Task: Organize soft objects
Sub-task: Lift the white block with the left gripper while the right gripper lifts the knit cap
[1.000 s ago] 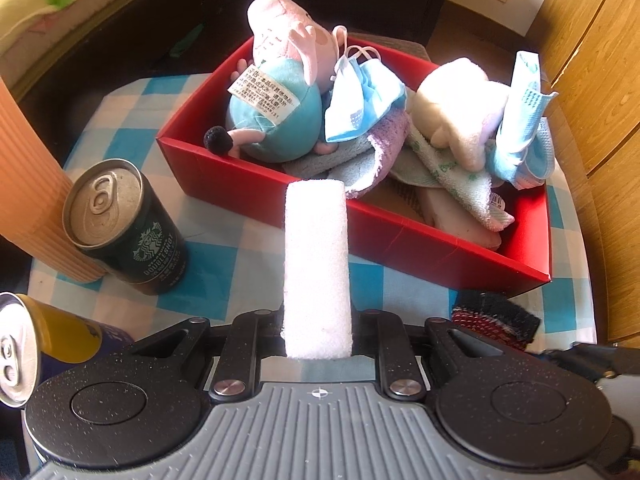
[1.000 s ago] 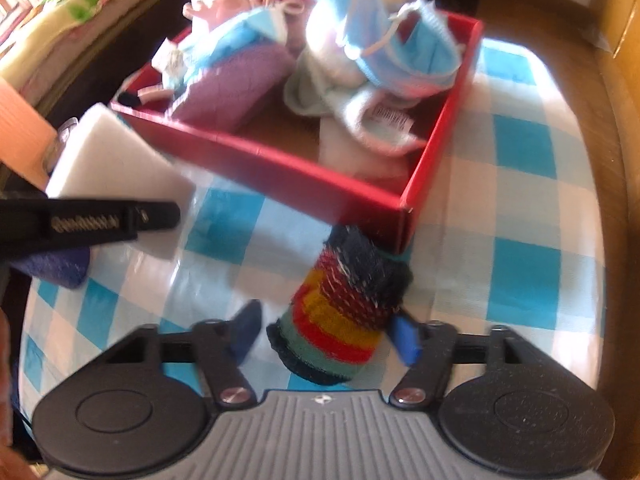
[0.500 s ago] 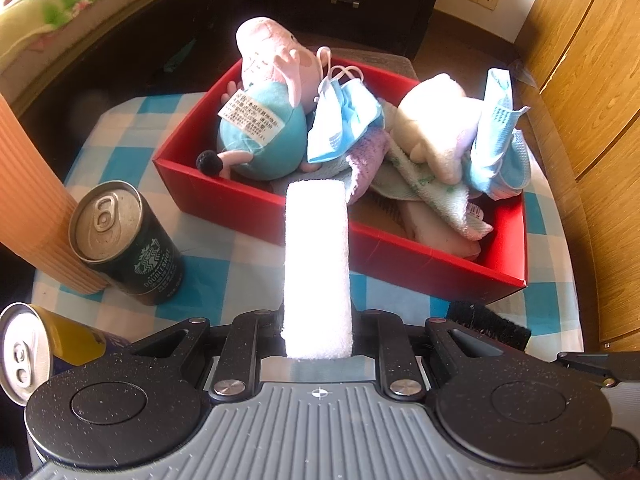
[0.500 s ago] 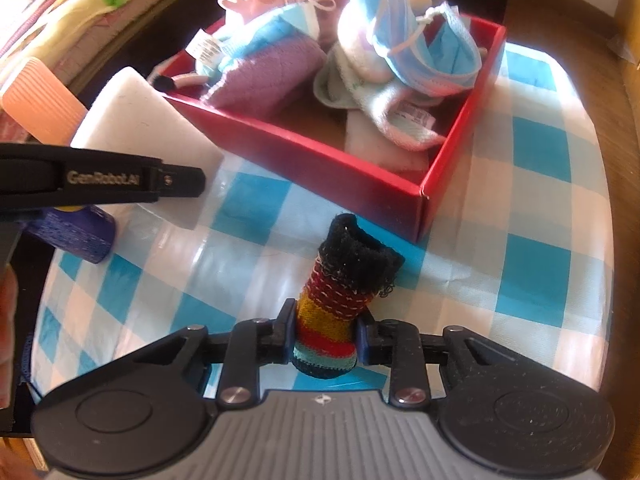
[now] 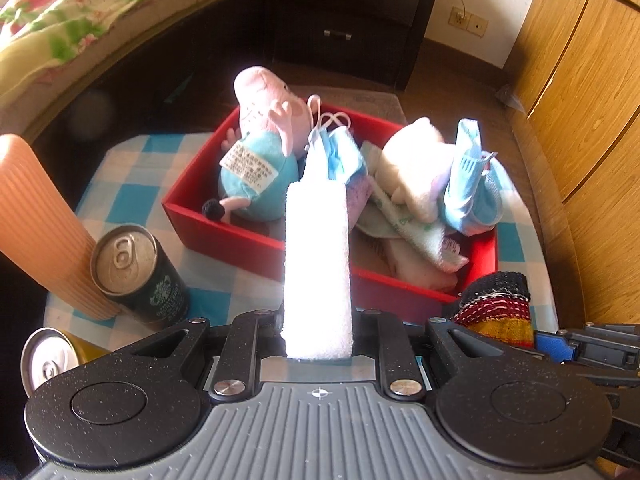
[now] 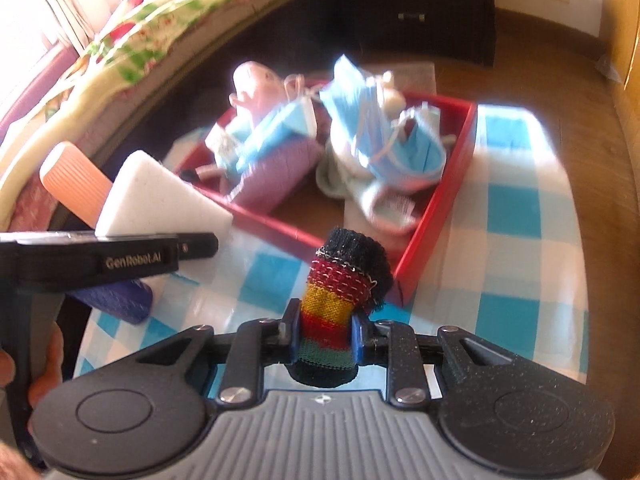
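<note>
left gripper point(image 5: 318, 336) clamped on white sponge point(image 5: 318, 264) | right gripper point(image 6: 325, 338) clamped on striped sock point(image 6: 340, 292) | both near red box point(image 5: 224, 236) of soft toys

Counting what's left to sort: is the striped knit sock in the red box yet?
Out. The striped knit sock sits pinched in the right gripper, above the checked cloth, short of the red box.

1. The left wrist camera looked steeply down along its fingers at the red box point(image 5: 256, 240) from close by.
2. The right wrist camera, beside it, shared the box point(image 6: 444, 200) and checked tablecloth point(image 6: 516, 280).
</note>
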### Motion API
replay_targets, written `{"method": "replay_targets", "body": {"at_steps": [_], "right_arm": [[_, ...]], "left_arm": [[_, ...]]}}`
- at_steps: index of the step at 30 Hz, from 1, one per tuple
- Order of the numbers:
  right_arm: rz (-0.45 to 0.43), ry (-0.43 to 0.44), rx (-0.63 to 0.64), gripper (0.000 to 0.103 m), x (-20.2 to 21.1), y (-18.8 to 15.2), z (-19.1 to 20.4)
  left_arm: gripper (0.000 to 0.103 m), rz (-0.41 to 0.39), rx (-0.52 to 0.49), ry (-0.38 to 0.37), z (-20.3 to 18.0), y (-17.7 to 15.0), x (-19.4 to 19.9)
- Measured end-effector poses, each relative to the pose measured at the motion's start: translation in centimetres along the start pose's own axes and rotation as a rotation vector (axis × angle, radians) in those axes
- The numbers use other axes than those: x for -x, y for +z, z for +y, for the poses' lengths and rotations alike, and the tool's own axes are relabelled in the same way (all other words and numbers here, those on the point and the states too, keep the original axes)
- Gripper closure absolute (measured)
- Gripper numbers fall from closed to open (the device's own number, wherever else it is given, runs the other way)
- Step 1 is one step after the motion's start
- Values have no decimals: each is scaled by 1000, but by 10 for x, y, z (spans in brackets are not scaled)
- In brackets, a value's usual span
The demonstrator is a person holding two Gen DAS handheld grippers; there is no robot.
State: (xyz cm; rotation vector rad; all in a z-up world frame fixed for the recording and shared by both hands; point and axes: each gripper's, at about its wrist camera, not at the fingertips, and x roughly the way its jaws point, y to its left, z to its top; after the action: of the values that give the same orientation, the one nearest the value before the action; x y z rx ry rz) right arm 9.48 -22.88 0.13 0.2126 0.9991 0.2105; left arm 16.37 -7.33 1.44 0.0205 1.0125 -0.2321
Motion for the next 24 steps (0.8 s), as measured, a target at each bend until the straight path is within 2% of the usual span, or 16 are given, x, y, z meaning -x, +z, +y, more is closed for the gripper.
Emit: {"method": "replay_targets", "body": {"at_steps": [13, 24], "right_arm": [[-165, -22, -29, 101, 26, 36, -4], [-184, -65, -79, 101, 4, 68, -23]], "left_arm": [[84, -94, -32, 52, -14, 26, 7], [83, -108, -24, 75, -17, 55, -17]]}}
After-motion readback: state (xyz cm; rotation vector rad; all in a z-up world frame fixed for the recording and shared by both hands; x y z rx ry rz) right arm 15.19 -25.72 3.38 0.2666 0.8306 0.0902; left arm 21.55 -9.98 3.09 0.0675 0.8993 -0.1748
